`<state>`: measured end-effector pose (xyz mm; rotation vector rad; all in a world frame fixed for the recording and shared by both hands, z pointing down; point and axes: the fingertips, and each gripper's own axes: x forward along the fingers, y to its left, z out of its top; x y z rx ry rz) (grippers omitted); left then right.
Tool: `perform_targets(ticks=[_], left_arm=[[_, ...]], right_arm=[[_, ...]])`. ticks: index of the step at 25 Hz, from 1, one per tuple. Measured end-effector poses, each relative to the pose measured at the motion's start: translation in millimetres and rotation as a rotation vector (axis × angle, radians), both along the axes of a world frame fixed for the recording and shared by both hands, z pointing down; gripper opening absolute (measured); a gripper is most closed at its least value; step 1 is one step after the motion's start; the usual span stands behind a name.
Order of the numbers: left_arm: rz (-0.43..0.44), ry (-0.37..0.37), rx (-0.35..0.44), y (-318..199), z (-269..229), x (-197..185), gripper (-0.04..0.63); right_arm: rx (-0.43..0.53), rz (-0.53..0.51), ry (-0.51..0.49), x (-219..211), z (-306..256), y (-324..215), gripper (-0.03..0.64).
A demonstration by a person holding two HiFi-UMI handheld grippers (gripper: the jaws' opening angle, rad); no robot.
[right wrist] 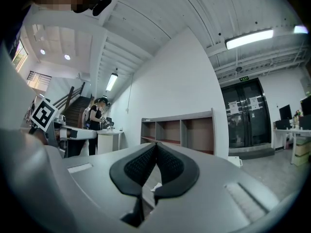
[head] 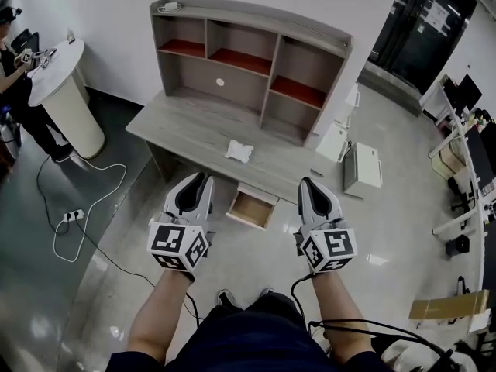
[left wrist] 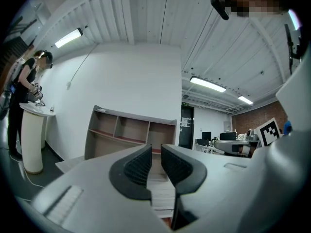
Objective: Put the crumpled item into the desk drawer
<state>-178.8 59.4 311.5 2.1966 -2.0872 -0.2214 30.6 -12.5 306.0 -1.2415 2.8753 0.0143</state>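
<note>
Crumpled white item is seen on grey wood-grain desk top, behind open boxy drawer. L gripper: ribbed pads held slightly apart, empty. R gripper: pads pressed together, nothing between.

You are looking down at a grey wooden counter that is standing against the white wall, with a shelf unit sitting along its back edge. A crumpled white item is lying on its bare top near the front edge. Just below that edge, a drawer is hanging open.
</note>
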Motion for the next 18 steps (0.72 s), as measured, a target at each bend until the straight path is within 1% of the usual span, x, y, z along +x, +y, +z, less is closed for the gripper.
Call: perform_targets(ticks=[7,12,18], left_arm=[[-0.005,0.020,-0.021,-10,14,-11,0.063],[-0.034,0.007,-0.044,-29,23,-21,0.063],[-0.087,-0.019,-0.050,-66,20,-31,0.063]], right_arm=[[-0.020,-0.001,0.013,-10,12,-13,0.006],[-0.042,-0.027,0.000,-23,25,-42,0.006],[-0.061,-0.085,-0.015,-39,32,-86,0.006]])
